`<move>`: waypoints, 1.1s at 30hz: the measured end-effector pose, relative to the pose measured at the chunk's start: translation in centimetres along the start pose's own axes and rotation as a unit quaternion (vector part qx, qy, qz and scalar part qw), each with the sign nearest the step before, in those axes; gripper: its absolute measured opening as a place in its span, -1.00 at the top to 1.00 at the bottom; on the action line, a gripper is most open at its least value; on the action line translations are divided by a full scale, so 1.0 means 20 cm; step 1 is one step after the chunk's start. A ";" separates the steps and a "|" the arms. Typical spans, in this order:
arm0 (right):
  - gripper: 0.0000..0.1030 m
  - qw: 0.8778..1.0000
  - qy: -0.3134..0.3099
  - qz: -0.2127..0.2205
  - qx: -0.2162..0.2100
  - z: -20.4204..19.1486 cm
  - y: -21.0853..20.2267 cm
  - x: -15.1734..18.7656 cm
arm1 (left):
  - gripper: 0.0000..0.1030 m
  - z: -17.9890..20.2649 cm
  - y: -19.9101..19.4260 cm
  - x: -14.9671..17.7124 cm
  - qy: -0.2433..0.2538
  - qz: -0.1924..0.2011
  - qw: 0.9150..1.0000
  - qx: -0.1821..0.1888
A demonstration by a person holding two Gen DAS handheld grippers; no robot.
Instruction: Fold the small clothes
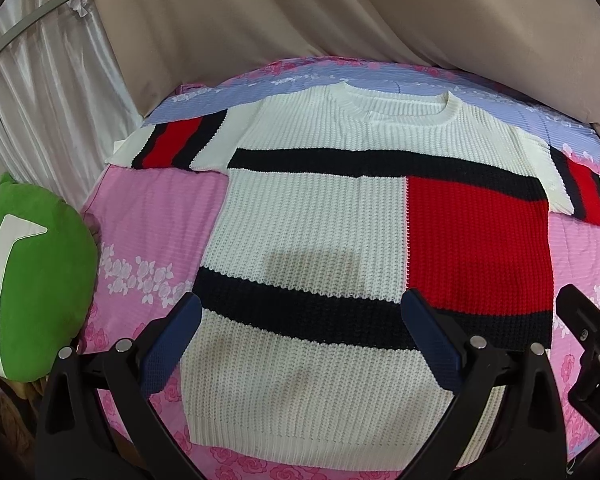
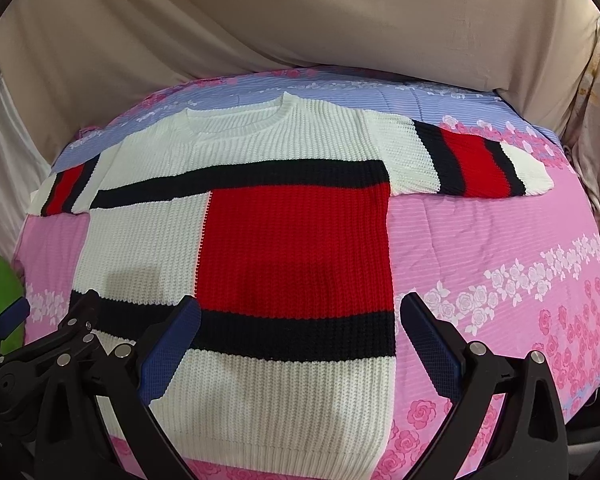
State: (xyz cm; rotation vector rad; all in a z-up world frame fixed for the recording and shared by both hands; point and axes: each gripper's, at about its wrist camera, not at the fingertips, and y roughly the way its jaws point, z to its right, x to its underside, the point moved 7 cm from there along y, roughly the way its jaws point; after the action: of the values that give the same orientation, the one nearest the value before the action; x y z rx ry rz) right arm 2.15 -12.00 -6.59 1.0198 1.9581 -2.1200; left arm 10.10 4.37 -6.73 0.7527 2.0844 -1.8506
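With both grippers' fingers wide and empty, left gripper (image 1: pixel 300 344) and right gripper (image 2: pixel 300 344), I hover over the sweater (image 1: pixel 324 240) spread flat mid-bed (image 2: pixel 500 248), folding unstarted; next, I judge, pinch a sleeve.

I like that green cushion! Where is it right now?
The green cushion sits at the left edge of the left wrist view, beside the pink quilt, left of the spread-out sweater.
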 end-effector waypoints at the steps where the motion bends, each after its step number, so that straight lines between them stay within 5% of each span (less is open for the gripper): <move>1: -0.90 1.000 0.000 0.000 -0.001 0.00 0.00 0.00 | -0.89 0.00 0.00 0.00 0.000 0.000 1.000 0.000; 11: -0.90 1.000 0.000 -0.002 -0.003 -0.01 0.01 0.00 | -0.90 0.00 0.02 0.02 -0.002 -0.007 1.000 0.004; 15: -0.90 0.999 0.020 -0.003 -0.026 0.06 0.05 -0.02 | -0.90 0.02 0.06 0.01 -0.023 -0.029 0.999 0.039; 20: -0.90 0.993 0.119 0.017 -0.021 0.61 0.20 -0.18 | -0.90 0.04 0.07 -0.03 -0.035 -0.021 0.998 0.049; 27: -0.88 0.968 0.229 0.017 0.102 1.68 0.50 -0.46 | -0.90 0.12 0.13 -0.08 -0.039 -0.019 0.998 0.039; 33: -0.84 0.958 0.248 -0.004 0.141 2.08 0.75 -0.58 | -0.90 0.24 0.19 -0.06 -0.021 -0.033 0.999 0.025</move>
State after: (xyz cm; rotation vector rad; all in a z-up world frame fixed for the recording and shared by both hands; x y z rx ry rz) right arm 1.34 -56.91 -15.23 1.7468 1.8586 -2.3709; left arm 12.47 -0.32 -10.05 0.6590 2.0679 -1.9425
